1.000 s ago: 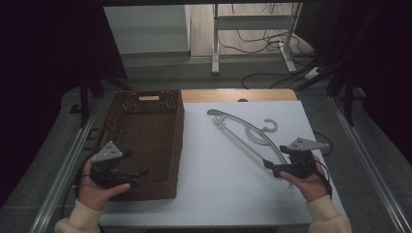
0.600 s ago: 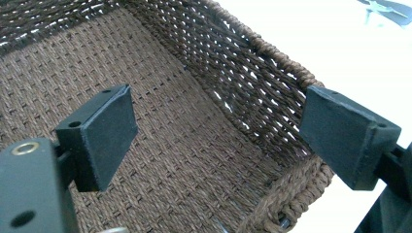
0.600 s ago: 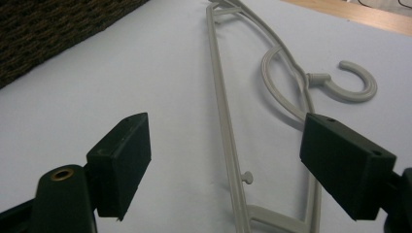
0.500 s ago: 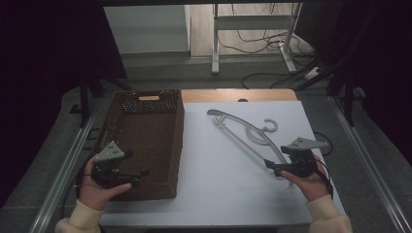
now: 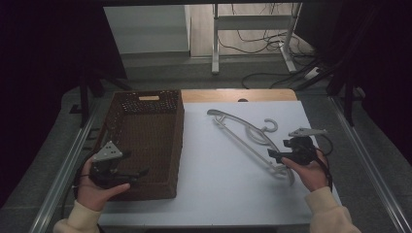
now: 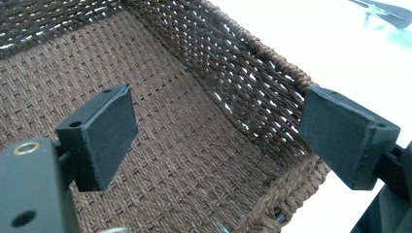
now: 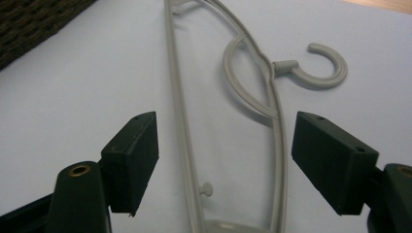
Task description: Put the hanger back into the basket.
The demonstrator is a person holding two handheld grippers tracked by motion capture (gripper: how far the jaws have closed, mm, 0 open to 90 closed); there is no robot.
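Lying flat on the white table top [image 5: 214, 184], a pale grey plastic clothes hanger [image 5: 245, 136] is being straddled by the right gripper [image 5: 273, 154] — its two bars are running up between the black pads [image 7: 131, 160] in the right gripper view, and neither pad is touching them. The jaws have just been closing a little, yet a wide gap is being kept and nothing is being held. The hanger's hook [image 7: 323, 68] is being shown curling off to one side, well clear of the pads. The left gripper [image 5: 138, 173] is being held over the near end of the dark brown woven rectangular basket [image 5: 145, 145] — jaws spread wide, gripping nothing, the basket's weave showing between them.
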